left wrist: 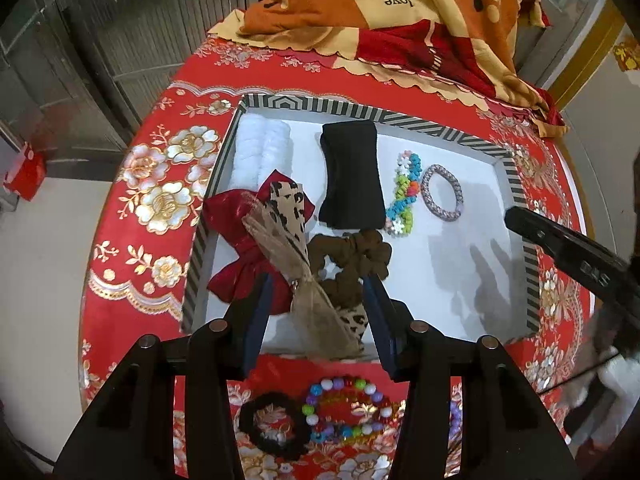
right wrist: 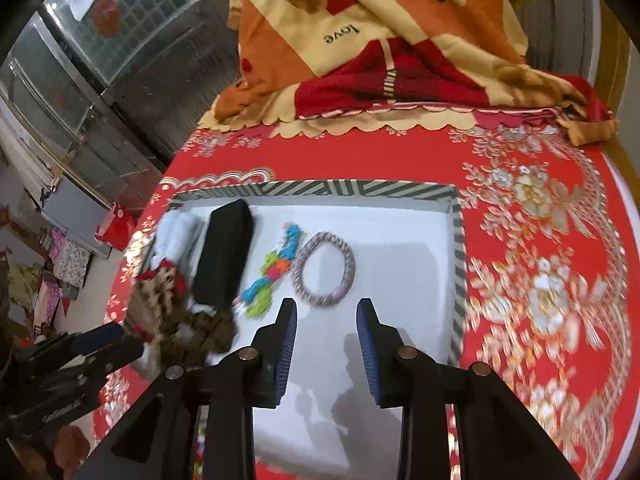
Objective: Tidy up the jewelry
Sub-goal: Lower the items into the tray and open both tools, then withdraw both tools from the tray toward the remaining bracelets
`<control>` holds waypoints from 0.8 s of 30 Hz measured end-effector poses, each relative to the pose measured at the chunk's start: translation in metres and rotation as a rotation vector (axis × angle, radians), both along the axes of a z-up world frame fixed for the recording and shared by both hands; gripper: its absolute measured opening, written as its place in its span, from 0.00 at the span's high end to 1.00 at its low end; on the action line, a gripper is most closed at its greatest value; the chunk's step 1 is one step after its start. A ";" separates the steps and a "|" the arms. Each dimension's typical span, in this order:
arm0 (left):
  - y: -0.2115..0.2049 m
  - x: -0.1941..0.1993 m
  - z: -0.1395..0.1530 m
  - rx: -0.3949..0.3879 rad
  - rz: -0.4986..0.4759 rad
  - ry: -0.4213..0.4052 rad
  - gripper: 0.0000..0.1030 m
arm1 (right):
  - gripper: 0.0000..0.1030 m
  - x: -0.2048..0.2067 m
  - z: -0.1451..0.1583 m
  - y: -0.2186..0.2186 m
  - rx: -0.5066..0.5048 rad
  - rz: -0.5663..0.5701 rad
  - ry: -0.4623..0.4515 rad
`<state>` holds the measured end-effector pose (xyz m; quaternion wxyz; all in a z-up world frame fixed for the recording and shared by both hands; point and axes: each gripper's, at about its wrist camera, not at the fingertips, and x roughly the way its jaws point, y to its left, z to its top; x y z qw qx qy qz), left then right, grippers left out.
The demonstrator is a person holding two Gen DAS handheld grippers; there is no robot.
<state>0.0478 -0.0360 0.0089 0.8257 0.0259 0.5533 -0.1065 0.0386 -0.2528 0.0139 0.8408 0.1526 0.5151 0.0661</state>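
A white tray with a striped rim [left wrist: 516,184] lies on the red cloth. In it are a white fluffy band [left wrist: 262,150], a black band [left wrist: 350,176], a colourful bead bracelet [left wrist: 404,196], a grey-purple ring bracelet [left wrist: 442,193], a brown scrunchie [left wrist: 352,256], a red bow [left wrist: 244,248] and a leopard-print bow [left wrist: 296,240]. My left gripper [left wrist: 318,284] is open above the leopard bow and scrunchie. My right gripper [right wrist: 326,308] is open and empty over the tray's bare floor, just short of the ring bracelet [right wrist: 324,270]. A black scrunchie [left wrist: 274,424] and a bead bracelet [left wrist: 346,408] lie outside the tray, near me.
A red floral cloth [right wrist: 540,280] covers the round table. A folded orange and red blanket [right wrist: 380,40] lies at the far side. The right gripper's body shows at the right of the left wrist view [left wrist: 580,256]. Floor and metal cabinets lie to the left.
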 end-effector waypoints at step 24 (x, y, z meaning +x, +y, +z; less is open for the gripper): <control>0.028 -0.091 0.050 0.019 -0.040 -0.136 0.56 | 0.62 -0.132 0.079 0.063 -0.044 -0.019 -0.124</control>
